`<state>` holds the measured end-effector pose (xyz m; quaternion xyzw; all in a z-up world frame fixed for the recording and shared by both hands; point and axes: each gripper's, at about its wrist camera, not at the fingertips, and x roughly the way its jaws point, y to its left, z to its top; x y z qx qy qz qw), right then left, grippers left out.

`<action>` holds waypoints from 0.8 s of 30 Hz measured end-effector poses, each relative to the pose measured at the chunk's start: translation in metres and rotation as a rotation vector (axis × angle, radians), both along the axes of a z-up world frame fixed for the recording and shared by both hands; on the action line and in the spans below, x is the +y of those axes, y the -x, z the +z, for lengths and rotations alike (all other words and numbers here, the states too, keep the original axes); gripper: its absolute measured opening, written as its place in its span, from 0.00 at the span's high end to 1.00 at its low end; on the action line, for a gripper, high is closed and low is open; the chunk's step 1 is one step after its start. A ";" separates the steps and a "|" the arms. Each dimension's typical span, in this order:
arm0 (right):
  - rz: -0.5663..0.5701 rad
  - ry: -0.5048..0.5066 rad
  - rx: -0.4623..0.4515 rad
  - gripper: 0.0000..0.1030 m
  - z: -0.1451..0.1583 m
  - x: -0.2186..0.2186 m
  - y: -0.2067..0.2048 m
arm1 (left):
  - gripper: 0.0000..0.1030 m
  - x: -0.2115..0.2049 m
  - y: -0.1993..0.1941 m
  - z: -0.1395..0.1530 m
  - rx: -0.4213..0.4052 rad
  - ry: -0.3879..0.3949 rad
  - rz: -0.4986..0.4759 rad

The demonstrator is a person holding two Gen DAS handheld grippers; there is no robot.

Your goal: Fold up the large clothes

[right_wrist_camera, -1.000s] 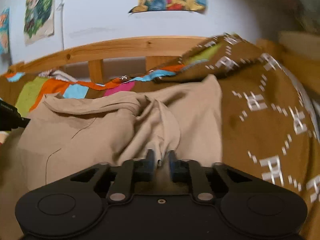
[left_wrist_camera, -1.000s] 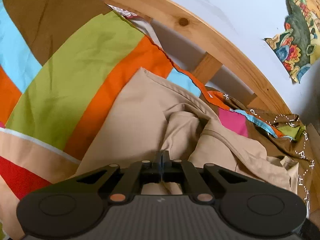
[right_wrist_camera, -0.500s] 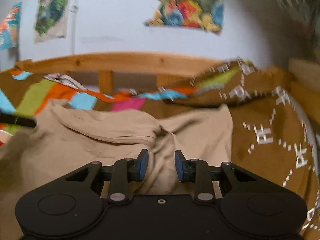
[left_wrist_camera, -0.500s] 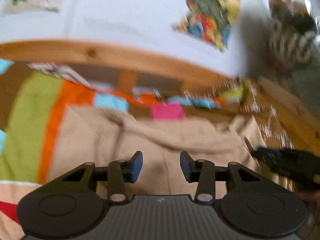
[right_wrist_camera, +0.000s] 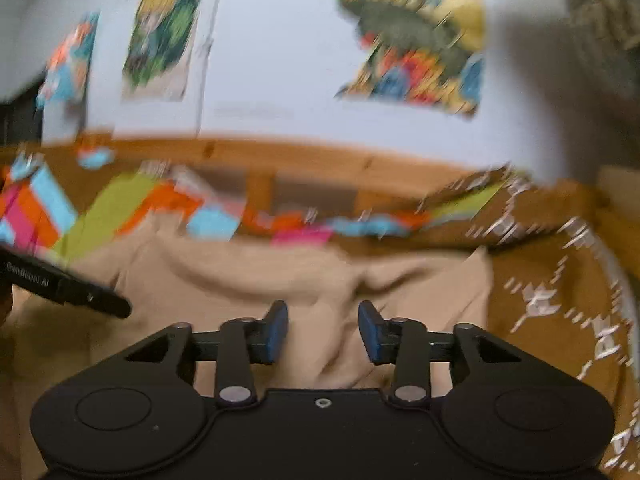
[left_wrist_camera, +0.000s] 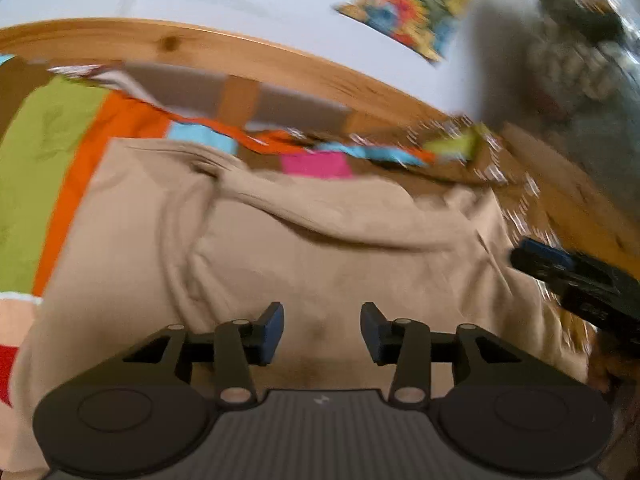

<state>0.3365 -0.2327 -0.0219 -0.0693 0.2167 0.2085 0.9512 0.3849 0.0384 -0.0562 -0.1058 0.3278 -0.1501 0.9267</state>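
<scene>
A large beige garment [left_wrist_camera: 320, 248] lies rumpled on the bed, with a thick fold running across its upper part. In the left wrist view my left gripper [left_wrist_camera: 322, 330] hovers over its near side, open, nothing between the blue pads. My right gripper [right_wrist_camera: 323, 330] is also open above the same beige garment [right_wrist_camera: 248, 280], holding nothing. Each gripper shows in the other's view: the right one's tip [left_wrist_camera: 576, 280] at the right edge, the left one's tip [right_wrist_camera: 64, 286] at the left edge. Both views are blurred by motion.
A bedspread with green, orange, blue and pink blocks [left_wrist_camera: 52, 148] lies under the garment, and a brown patterned cover [right_wrist_camera: 560, 288] rises on the right. A wooden bed rail [left_wrist_camera: 280, 64] runs behind. Colourful posters [right_wrist_camera: 416, 36] hang on the white wall.
Both grippers were shut on the beige cloth a second ago; both have opened, let it go and lifted back. The cloth has dropped flatter onto the bed.
</scene>
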 end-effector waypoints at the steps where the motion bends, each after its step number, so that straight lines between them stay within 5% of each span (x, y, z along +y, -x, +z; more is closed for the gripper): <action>1: -0.004 0.040 0.048 0.60 -0.009 0.006 -0.003 | 0.55 -0.005 -0.001 -0.005 0.014 -0.043 -0.021; 3: -0.038 0.092 0.129 0.60 -0.027 0.009 -0.010 | 0.55 -0.010 -0.005 -0.019 0.047 -0.089 -0.008; 7: -0.087 -0.002 0.213 0.58 -0.031 -0.006 -0.012 | 0.57 -0.003 -0.015 -0.033 0.115 -0.072 0.031; 11: -0.090 0.022 0.165 0.40 -0.007 -0.016 0.012 | 0.35 0.000 -0.003 -0.015 0.131 -0.064 0.052; 20: -0.060 0.087 0.160 0.10 0.032 -0.028 0.109 | 0.01 0.020 0.091 0.028 0.099 -0.054 0.100; 24: 0.036 0.196 0.124 0.02 0.045 -0.019 0.171 | 0.01 0.026 0.143 0.038 0.077 -0.071 0.100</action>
